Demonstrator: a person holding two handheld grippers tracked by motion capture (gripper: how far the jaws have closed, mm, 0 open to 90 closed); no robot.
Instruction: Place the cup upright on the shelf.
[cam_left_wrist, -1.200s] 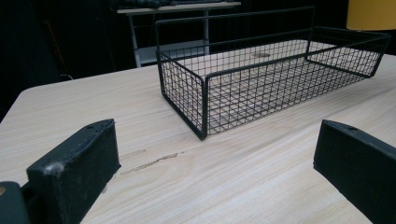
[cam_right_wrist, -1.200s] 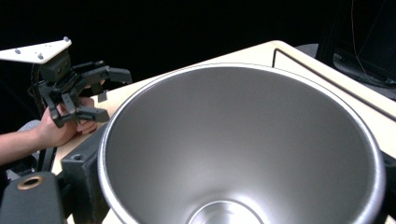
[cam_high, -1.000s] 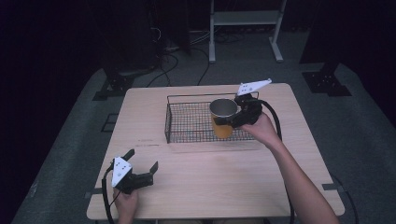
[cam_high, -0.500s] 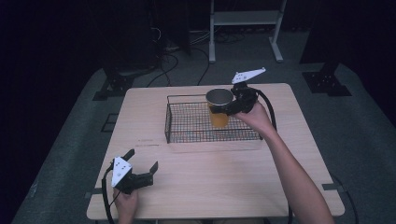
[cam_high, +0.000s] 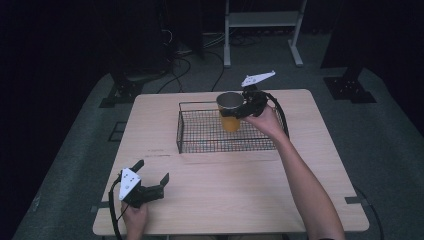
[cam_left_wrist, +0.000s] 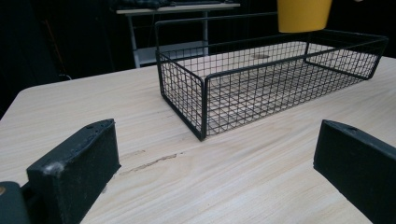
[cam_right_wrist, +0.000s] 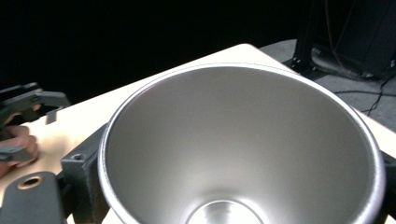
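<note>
A yellow cup (cam_high: 229, 112) with a silver inside hangs above the far right part of the black wire basket (cam_high: 200, 135). My right gripper (cam_high: 242, 107) is shut on it near the rim. The right gripper view looks straight down into the cup's metal inside (cam_right_wrist: 243, 154), a jaw pressed on each side. In the left gripper view the cup's yellow bottom (cam_left_wrist: 303, 14) floats over the basket (cam_left_wrist: 261, 79). My left gripper (cam_high: 152, 177) rests near the table's front left corner, open and with nothing between its jaws.
The basket stands on a light wooden table (cam_high: 225, 190). A faint scuff (cam_left_wrist: 149, 163) marks the wood in front of the basket. Behind the table are a white stand (cam_high: 260, 30), cables and dark equipment on the floor.
The right gripper has carried the cup up and toward the far side of the basket. The left gripper has stayed where it was.
</note>
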